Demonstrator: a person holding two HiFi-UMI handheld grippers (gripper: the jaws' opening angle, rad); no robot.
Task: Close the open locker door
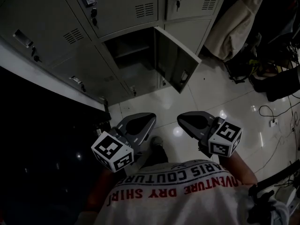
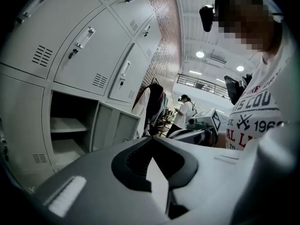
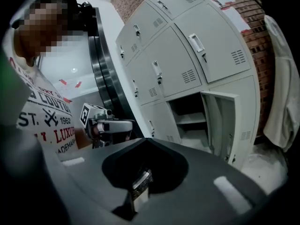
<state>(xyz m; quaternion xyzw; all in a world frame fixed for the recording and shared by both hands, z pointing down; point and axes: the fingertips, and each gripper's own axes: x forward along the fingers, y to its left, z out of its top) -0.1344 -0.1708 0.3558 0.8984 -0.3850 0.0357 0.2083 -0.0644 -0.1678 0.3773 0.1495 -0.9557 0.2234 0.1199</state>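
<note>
I have not yet reached the locker door (image 1: 176, 60); this is the approach. It hangs from the right side of the open compartment (image 1: 131, 62), swung out roughly square to the locker front. Its free edge points out toward me and its long axis is upright. My left gripper (image 1: 151, 117) and right gripper (image 1: 183, 120) hover well short of the compartment, each with jaws pressed together on nothing (no grasp is needed, I judge). Next I should bring the right one to the door's outer face and push it toward the compartment.
</note>
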